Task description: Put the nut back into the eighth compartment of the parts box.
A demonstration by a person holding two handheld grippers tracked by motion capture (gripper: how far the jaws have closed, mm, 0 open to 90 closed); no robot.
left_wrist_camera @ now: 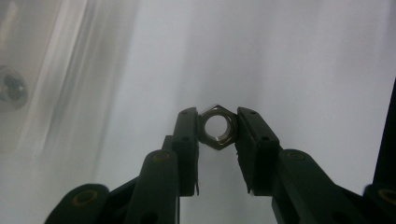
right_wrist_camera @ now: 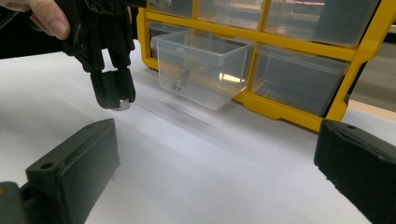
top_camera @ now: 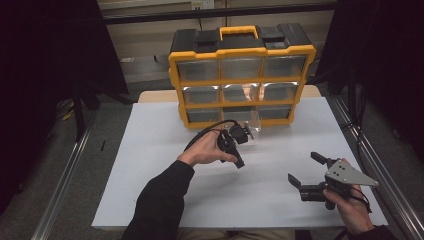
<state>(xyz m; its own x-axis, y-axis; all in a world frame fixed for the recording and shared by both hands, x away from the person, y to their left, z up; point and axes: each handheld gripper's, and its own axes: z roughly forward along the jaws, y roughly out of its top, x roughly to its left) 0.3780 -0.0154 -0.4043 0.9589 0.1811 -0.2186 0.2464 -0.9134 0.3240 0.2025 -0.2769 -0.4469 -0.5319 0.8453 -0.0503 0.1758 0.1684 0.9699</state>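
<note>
A small steel hex nut (left_wrist_camera: pixel 216 132) sits pinched between the tips of my left gripper (left_wrist_camera: pixel 217 135), which is shut on it just above the white table (top_camera: pixel 150 165). In the right gripper view the left gripper (right_wrist_camera: pixel 112 91) points down, the nut (right_wrist_camera: pixel 122 105) at its tip, beside a clear drawer (right_wrist_camera: pixel 201 65) pulled out of the yellow organizer (top_camera: pixel 240 75). Small metal parts (right_wrist_camera: pixel 177 81) lie inside that drawer. My right gripper (top_camera: pixel 305 169) rests open at the table's near right, nothing between its jaws.
The yellow and black organizer (right_wrist_camera: pixel 289 109) with several clear drawers stands at the table's back middle. A screw (left_wrist_camera: pixel 11 88) shows blurred through clear plastic at the left. Dark curtains and metal rails flank the table.
</note>
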